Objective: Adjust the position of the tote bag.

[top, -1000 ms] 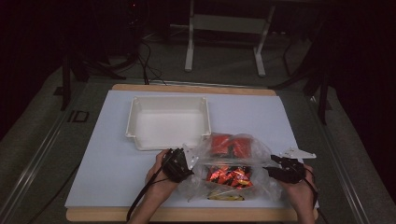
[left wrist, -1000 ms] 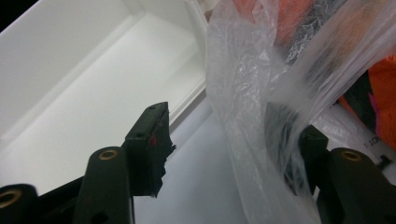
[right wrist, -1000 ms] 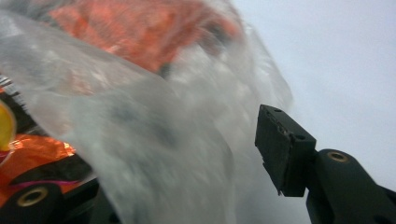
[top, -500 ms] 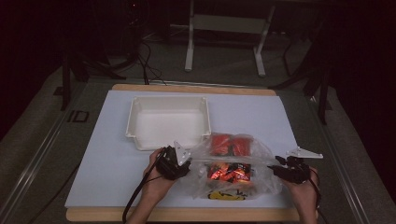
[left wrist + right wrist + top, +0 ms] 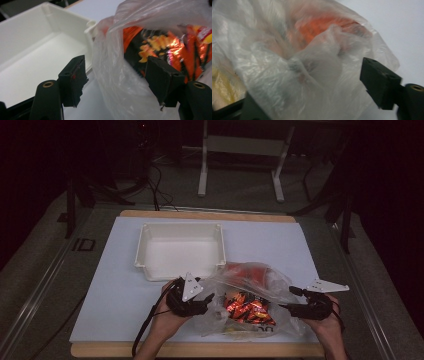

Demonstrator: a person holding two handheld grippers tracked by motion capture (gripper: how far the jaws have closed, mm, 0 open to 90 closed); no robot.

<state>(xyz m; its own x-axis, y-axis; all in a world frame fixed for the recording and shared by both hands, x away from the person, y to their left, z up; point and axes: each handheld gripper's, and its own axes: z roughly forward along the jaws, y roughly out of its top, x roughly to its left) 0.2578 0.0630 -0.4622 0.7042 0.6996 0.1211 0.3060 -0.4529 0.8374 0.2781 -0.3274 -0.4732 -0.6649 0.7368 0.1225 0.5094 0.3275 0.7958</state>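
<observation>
Here the clear plastic bag [image 5: 250, 302] of orange snack packets [image 5: 247, 307] lies at the bench's [image 5: 115, 290] near edge, just beside the white tray [image 5: 180, 251]. Left tongs [image 5: 117, 80] and right tongs [image 5: 312, 100] have just been opening, film loose between both.

A white-topped table [image 5: 125, 285] bears a white tray [image 5: 180, 251] and a snack-filled plastic bag [image 5: 250, 305].

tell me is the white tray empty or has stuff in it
Empty: the white tray shows a bare floor in the high view; the snack packets sit inside the plastic bag beside it.
</observation>
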